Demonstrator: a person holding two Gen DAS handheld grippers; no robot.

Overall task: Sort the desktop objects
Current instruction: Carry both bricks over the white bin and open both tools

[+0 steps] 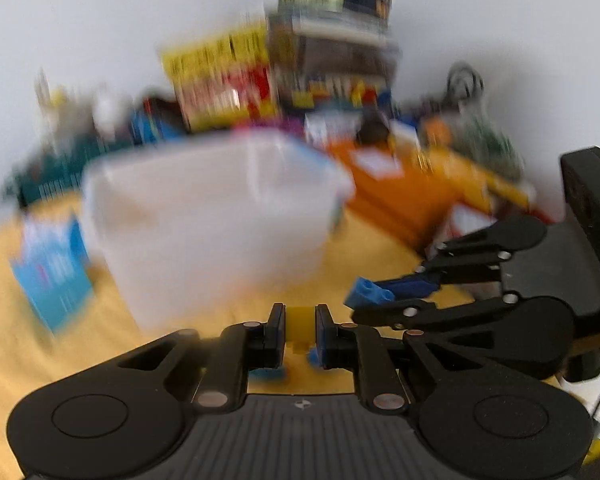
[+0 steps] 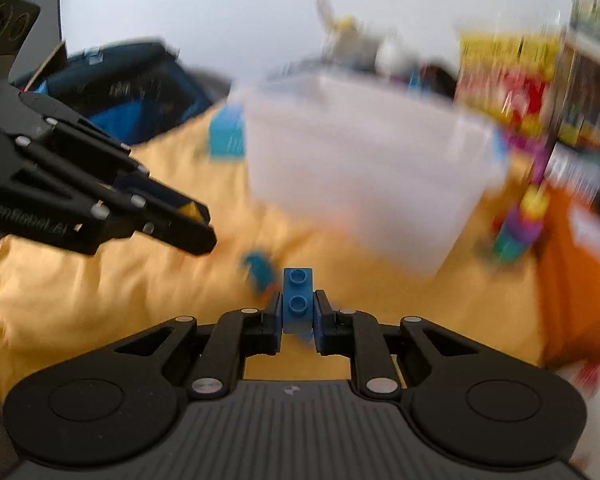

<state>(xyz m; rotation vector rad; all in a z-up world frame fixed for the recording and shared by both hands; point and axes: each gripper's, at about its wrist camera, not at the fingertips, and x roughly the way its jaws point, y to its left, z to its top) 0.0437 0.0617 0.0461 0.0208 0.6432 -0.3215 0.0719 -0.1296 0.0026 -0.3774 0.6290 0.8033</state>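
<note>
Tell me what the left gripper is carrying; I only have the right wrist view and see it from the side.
Observer: The left gripper is shut on a yellow brick, pinched between both pads.
Operator: Confirm my own load from your side.
Observer: In the left wrist view the right gripper holds the blue brick, whose studded end sticks out past the fingertips.
Operator: Report what sits behind the white bin.
Observer: An orange box lies to the right of the white bin; a yellow and red box stands behind it, too blurred to read.
</note>
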